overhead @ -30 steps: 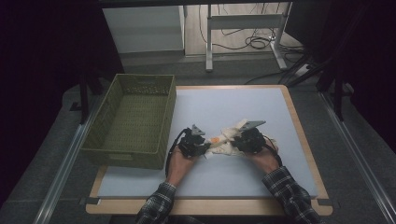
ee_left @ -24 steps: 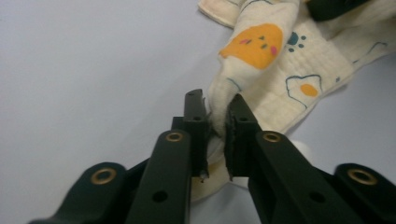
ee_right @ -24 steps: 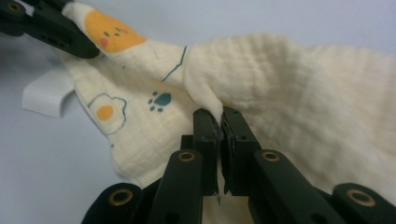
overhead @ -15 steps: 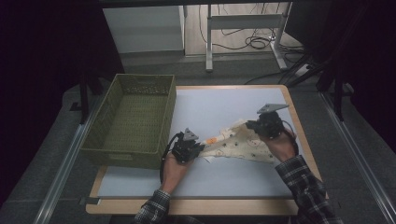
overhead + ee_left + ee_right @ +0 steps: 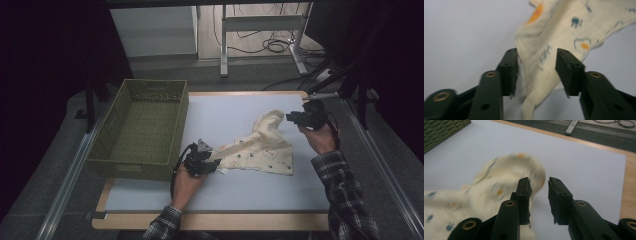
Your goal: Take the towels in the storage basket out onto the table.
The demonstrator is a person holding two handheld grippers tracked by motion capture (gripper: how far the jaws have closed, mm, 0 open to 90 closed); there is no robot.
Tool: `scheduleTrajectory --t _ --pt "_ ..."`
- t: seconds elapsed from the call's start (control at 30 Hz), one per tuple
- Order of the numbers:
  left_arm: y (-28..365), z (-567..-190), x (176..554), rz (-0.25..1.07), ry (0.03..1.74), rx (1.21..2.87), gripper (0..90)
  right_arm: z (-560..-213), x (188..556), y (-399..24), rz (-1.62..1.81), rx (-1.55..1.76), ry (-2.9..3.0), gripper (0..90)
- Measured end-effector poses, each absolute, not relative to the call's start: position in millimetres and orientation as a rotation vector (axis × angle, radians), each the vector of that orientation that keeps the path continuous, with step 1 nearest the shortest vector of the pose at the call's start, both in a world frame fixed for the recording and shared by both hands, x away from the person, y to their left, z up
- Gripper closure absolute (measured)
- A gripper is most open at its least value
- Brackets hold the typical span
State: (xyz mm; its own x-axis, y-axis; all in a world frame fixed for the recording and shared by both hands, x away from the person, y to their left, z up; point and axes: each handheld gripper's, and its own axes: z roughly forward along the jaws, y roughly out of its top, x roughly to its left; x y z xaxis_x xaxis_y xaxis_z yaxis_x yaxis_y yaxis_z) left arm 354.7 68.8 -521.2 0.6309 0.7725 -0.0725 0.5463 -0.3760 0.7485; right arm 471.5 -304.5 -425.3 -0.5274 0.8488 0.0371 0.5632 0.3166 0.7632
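Two claws work one small garment here, and we judge the main risk to be that neither has a hold on it. The left claw (image 5: 212, 165) has just been opening: in the left gripper view its black jaws stand apart with the cloth's edge (image 5: 541, 75) hanging loose between them, brushing the left-hand pad at most. The right claw (image 5: 296, 118) has also just been opening; in the right gripper view nothing lies in the gap between its jaws, and the cloth's bulged end (image 5: 509, 182) lies just beyond and to one side.

The garment (image 5: 260, 147) rests on the bench (image 5: 220, 112), spread from the left claw towards the right claw, with its far end humped up in a soft fold. If we close again without centring, we may pinch only a thin hem, and it could slip free on a lift. A pull from one side alone could drag the whole piece and bunch it again.

It is a soft, cream knit with small printed motifs in orange and blue and a ribbed cuff or hem near the left claw. It drapes and creases easily. The bench top is smooth, pale and matt. The green basket (image 5: 145, 130) beside the left claw is woven, stiff-walled and rectangular.
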Motion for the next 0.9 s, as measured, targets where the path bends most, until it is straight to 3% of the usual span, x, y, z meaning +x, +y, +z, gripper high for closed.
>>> scheduleTrajectory --t 0.23,0.63,0.77,0.9 --pt "64.8 -510.9 367.3 0.4 1.038 2.059 44.8 -445.8 440.2 -313.1 1.082 1.249 2.288 67.4" --pt "72.6 -524.4 358.0 0.376 1.105 2.034 46.7 -501.4 365.1 -319.2 1.016 1.182 2.447 61.6" --pt "73.3 -534.5 358.7 0.354 1.14 2.051 58.9 -514.1 352.1 -317.6 0.972 1.154 2.458 60.7" --pt "74.2 -535.4 358.6 0.349 1.126 2.075 81.7 -516.8 344.4 -313.9 1.012 1.111 2.45 84.9"
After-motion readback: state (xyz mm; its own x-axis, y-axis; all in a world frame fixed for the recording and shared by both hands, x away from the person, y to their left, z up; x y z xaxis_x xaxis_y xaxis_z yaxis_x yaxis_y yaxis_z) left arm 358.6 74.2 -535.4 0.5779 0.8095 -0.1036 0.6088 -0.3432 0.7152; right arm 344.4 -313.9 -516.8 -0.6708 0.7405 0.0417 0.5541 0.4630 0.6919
